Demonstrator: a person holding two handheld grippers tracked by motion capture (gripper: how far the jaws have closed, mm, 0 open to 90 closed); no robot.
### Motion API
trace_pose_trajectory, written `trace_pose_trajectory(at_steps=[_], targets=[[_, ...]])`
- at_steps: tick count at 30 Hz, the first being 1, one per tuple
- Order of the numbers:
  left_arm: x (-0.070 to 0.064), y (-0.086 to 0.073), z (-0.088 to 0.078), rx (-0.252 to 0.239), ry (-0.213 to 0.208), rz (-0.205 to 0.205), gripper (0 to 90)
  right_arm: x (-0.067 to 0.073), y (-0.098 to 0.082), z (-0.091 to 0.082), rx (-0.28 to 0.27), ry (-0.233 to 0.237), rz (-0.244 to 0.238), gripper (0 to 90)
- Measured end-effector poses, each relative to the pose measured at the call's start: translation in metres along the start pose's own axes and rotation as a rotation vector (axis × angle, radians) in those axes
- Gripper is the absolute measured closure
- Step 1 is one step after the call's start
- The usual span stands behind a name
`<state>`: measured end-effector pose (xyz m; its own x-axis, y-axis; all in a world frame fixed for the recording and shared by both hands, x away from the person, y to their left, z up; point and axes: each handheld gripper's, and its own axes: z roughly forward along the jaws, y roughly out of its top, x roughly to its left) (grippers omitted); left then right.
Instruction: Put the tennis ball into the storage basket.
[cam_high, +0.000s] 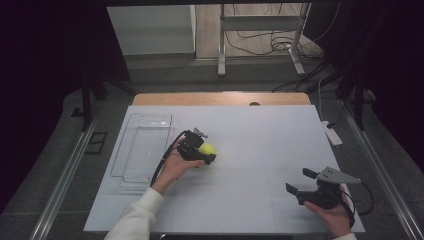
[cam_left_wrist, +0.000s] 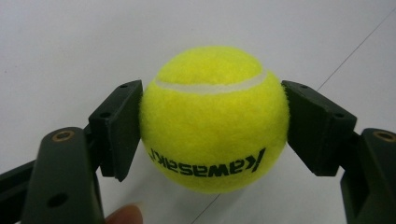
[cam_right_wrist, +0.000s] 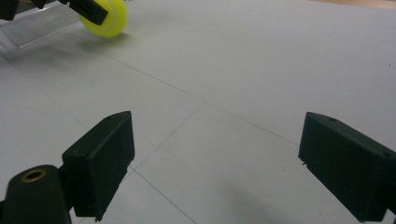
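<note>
Left hand (cam_high: 175, 165) reaches forward over the white table (cam_high: 260, 135), forearm angled in from the lower edge, white sleeve (cam_high: 137, 215) visible. Left gripper (cam_high: 204, 152) is clamped on the yellow tennis ball (cam_high: 208, 149); in the left gripper view both pads (cam_left_wrist: 119, 126) press the ball's (cam_left_wrist: 212, 119) sides. The ball sits low over the table near its middle, just right of the clear plastic tray (cam_high: 145, 145), apart from it. Tray contents: nothing discernible. Right hand (cam_high: 332, 212) rests near the table's near right corner; right gripper (cam_high: 300, 181) points left, jaws spread wide with nothing between them.
</note>
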<state>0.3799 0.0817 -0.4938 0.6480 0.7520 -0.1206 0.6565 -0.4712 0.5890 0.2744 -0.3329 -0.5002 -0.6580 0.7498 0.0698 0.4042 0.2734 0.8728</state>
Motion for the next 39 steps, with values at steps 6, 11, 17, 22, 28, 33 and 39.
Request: trace_pose_trajectory(at_steps=[6,11,17,22,28,33,39], targets=[[-0.001,0.0,-0.005,-0.021,0.0,0.001,26.6,0.0,0.0,0.0,-0.002,-0.001,-0.001,10.9],[-0.002,0.0,-0.01,-0.041,-0.001,0.005,26.6,0.0,0.0,0.0,-0.003,-0.002,-0.001,10.9],[-0.004,0.0,-0.016,-0.065,-0.005,0.011,26.6,0.0,0.0,0.0,-0.004,-0.001,-0.004,10.9],[-0.004,0.0,-0.02,-0.088,-0.006,0.013,26.6,0.0,0.0,-0.001,-0.005,-0.002,-0.002,10.9],[-0.004,0.0,-0.025,-0.113,-0.01,0.011,26.6,0.001,0.001,-0.001,-0.005,-0.002,-0.005,10.9],[-0.003,0.0,-0.029,-0.131,-0.011,0.006,26.6,0.001,0.001,-0.001,-0.005,-0.003,-0.005,10.9],[-0.003,-0.001,-0.033,-0.152,-0.012,0.009,26.6,0.001,0.001,-0.001,-0.005,-0.003,-0.005,10.9]])
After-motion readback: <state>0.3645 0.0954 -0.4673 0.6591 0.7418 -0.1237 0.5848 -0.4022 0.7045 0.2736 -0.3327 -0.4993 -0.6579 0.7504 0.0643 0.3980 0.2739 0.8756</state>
